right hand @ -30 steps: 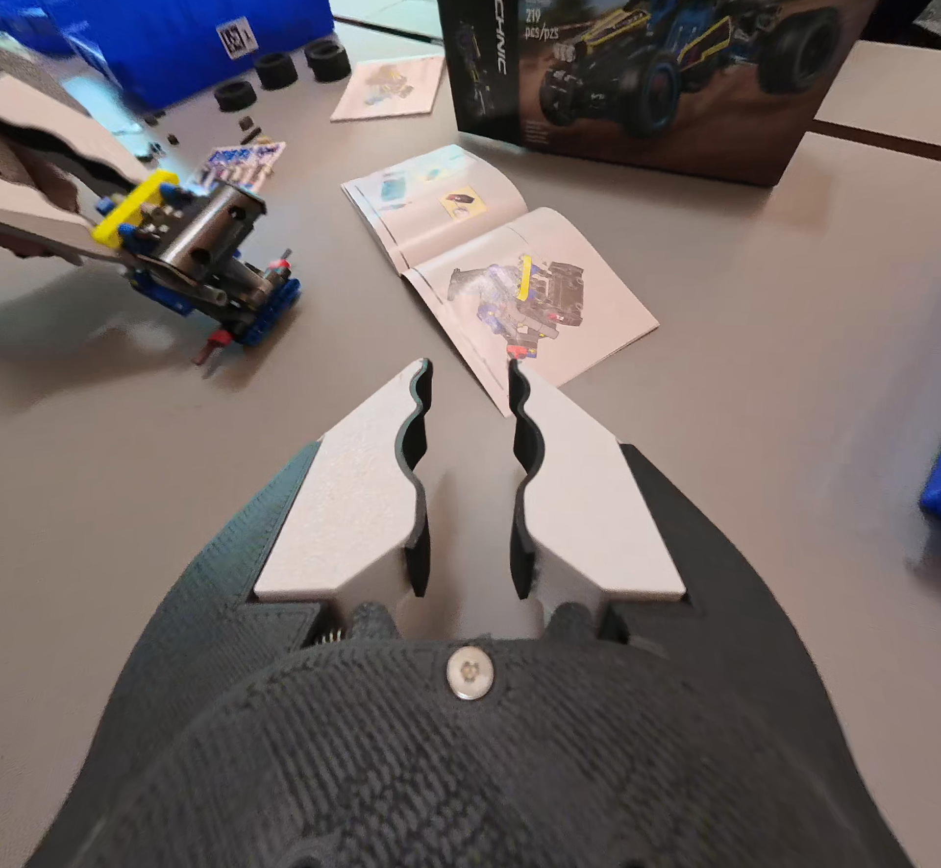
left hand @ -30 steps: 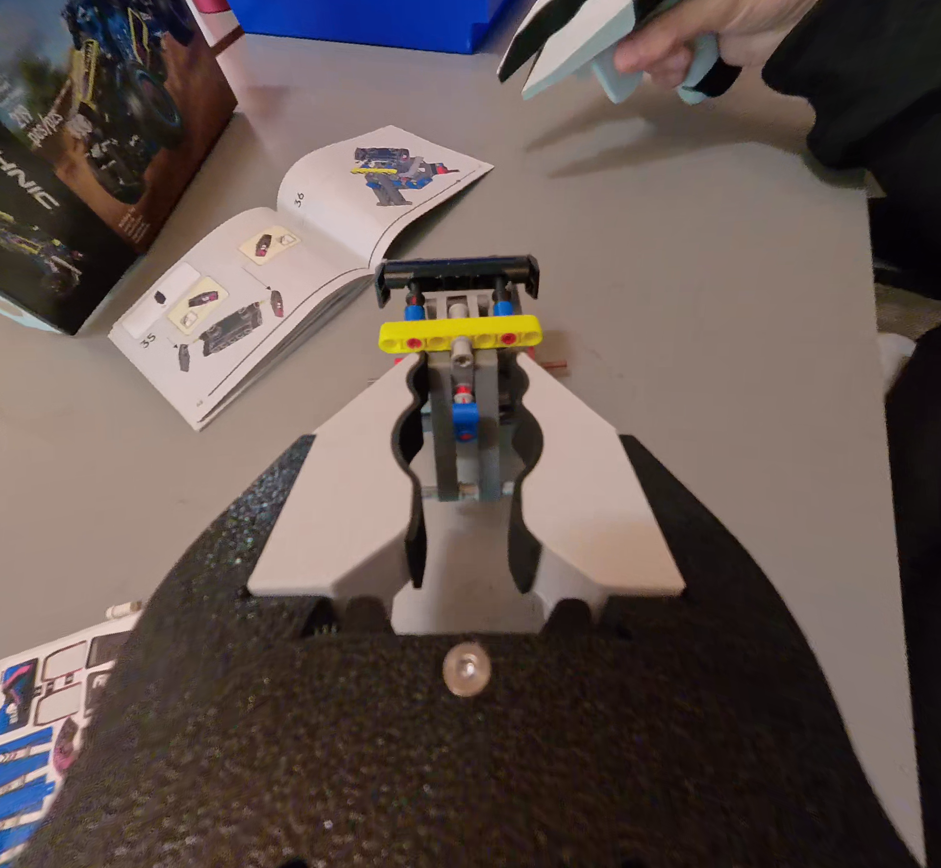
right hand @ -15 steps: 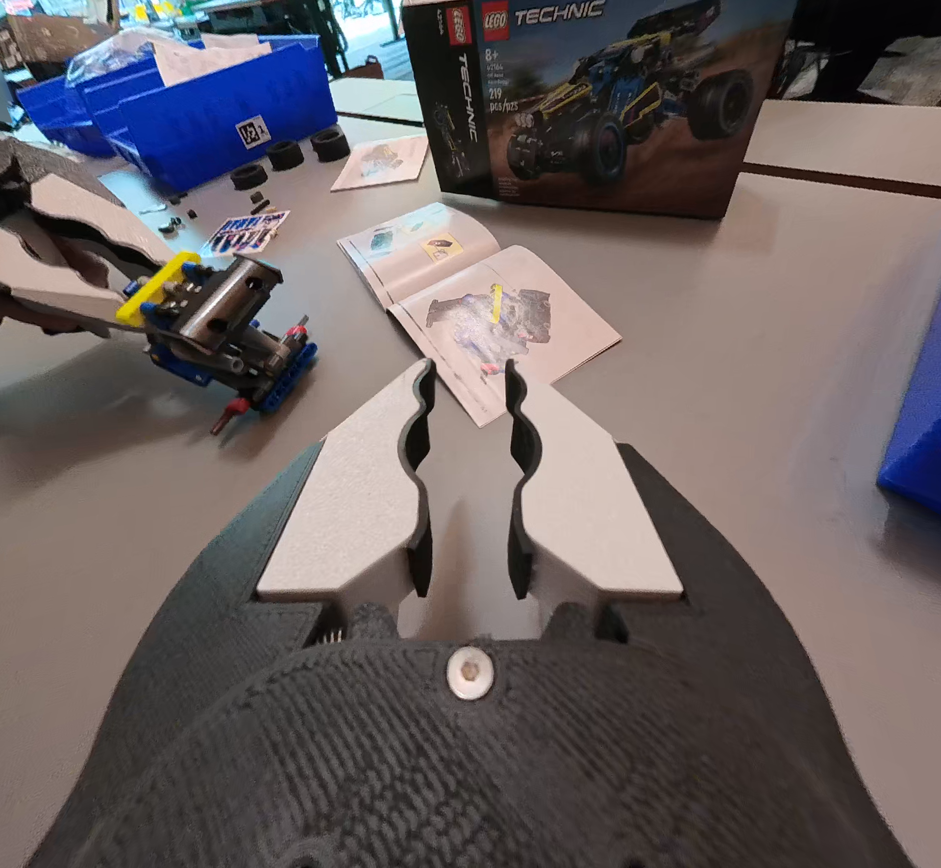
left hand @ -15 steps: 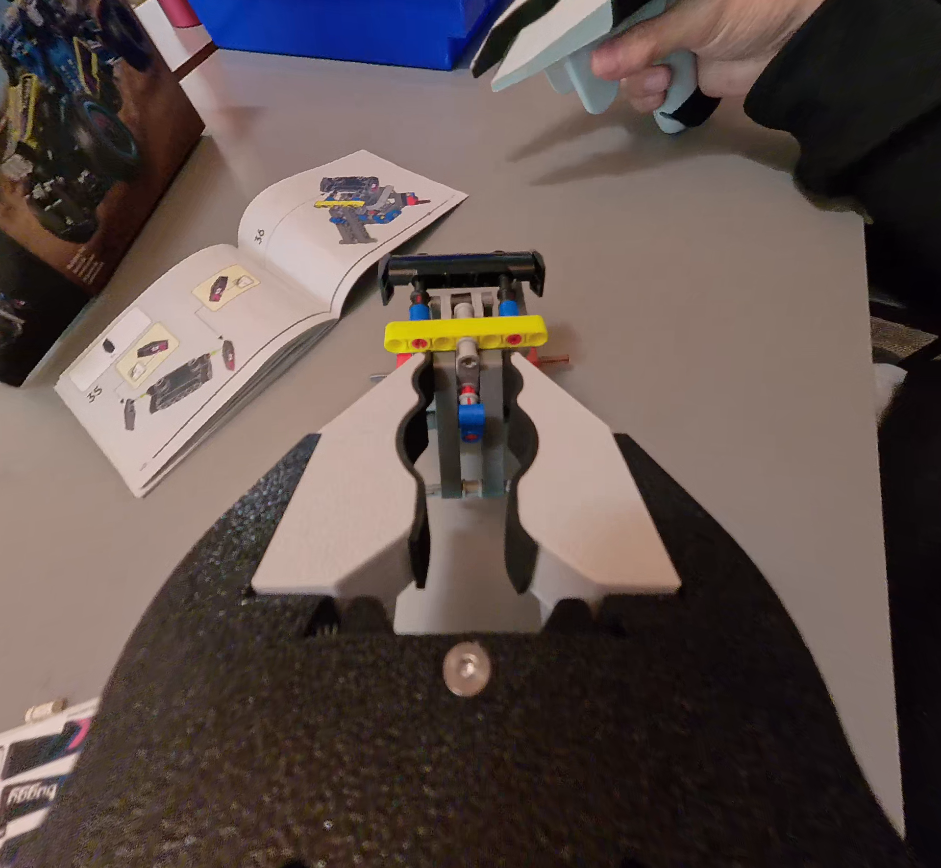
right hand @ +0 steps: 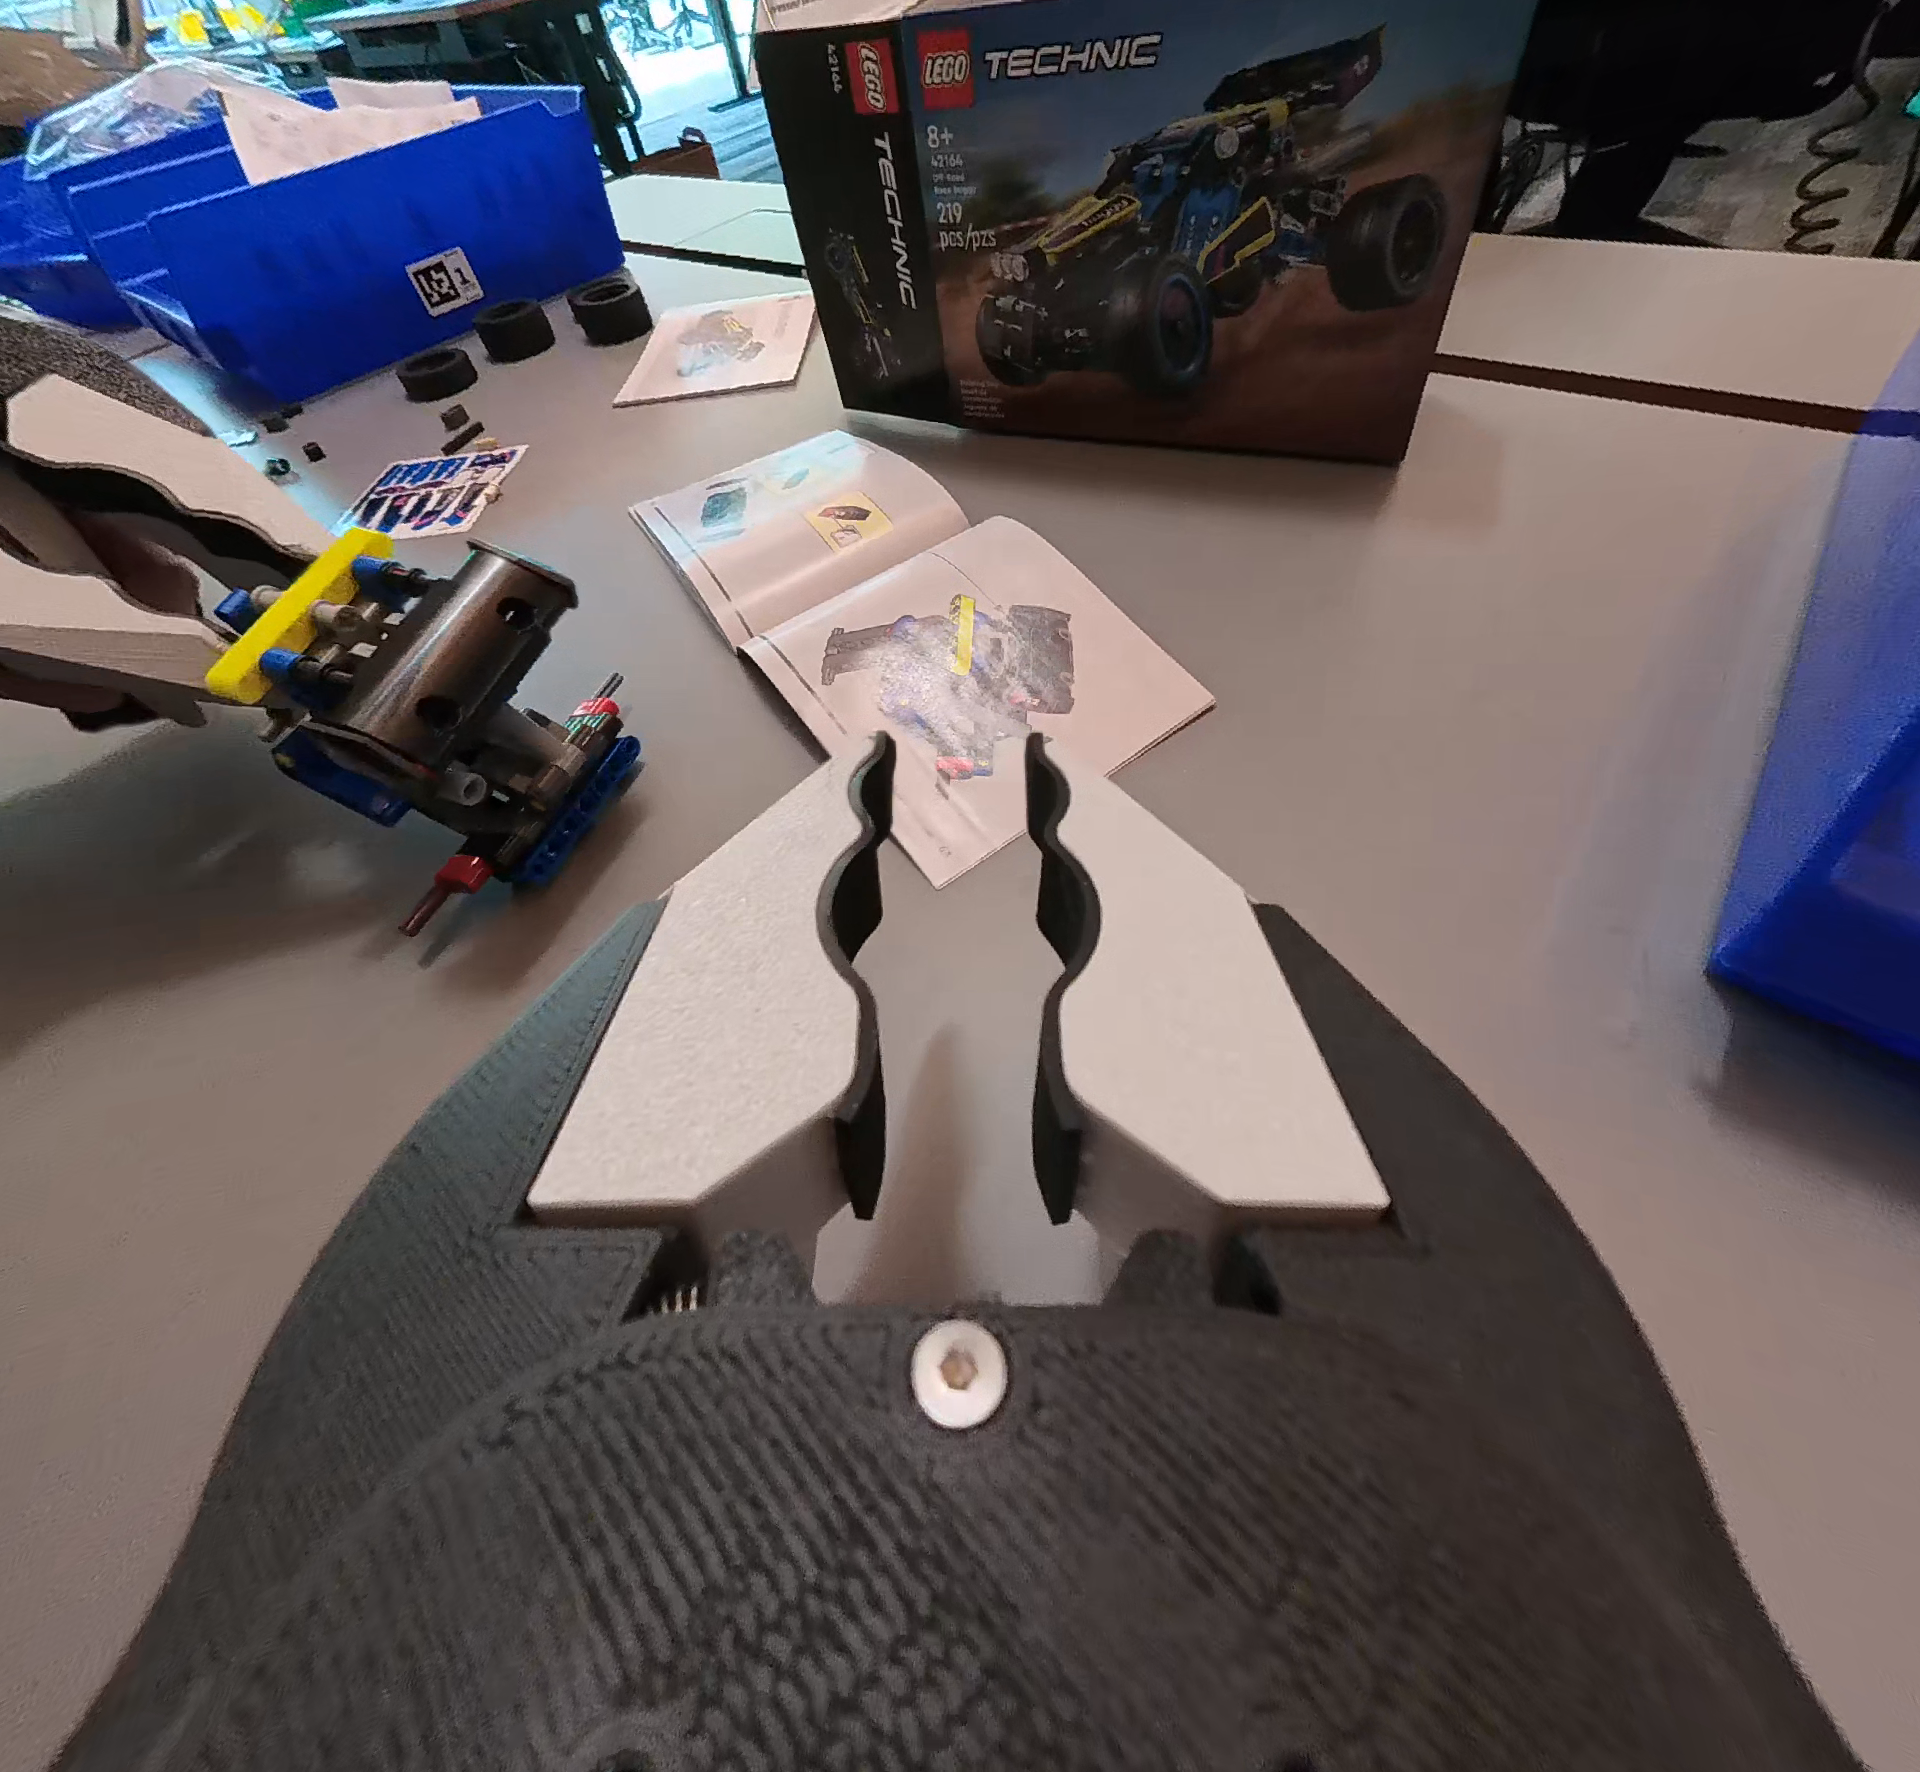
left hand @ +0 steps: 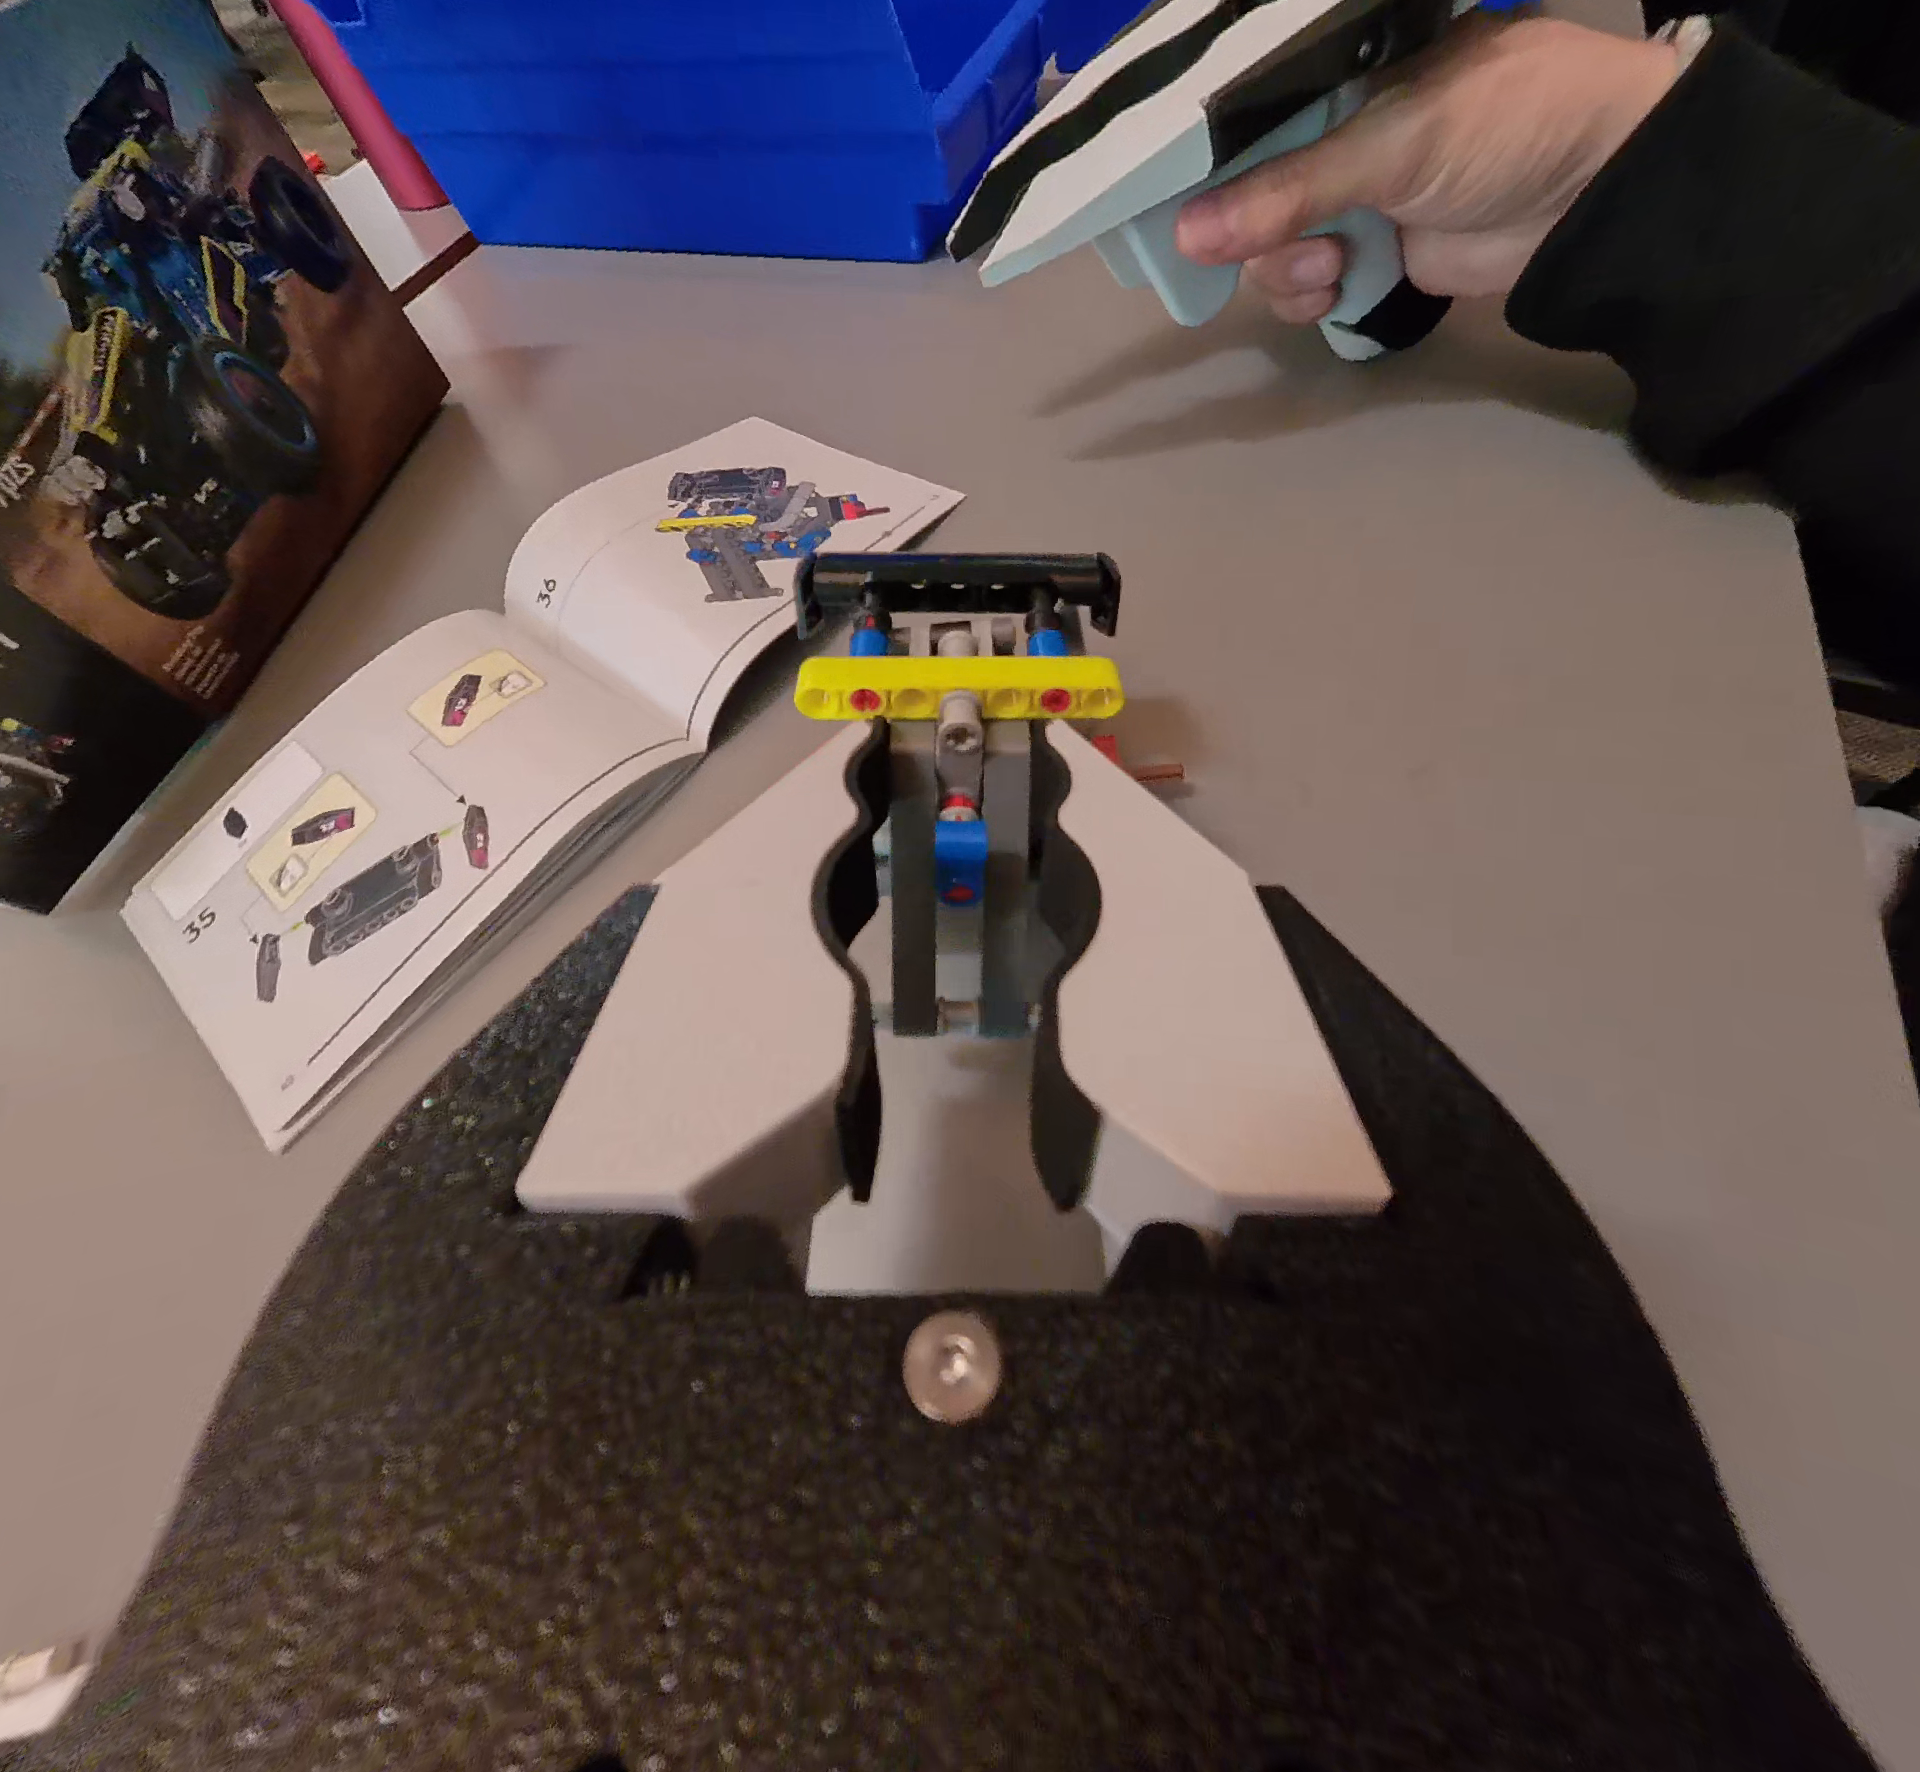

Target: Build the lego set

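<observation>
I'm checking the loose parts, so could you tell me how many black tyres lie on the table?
3, in a row before the blue bin: one nearest, one in the middle, one farthest. More may be hidden.

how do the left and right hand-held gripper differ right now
The left hand-held gripper is closed on a brick-built vehicle assembly, its fingers against the grey frame; the right hand-held gripper holds nothing, its fingers apart with bare table between them.
The left one's assembly rests its far end on the grey table; the right one hangs above the table, pointing toward the open instruction booklet.
Both have pale grey fingers with wavy black pads.
</observation>
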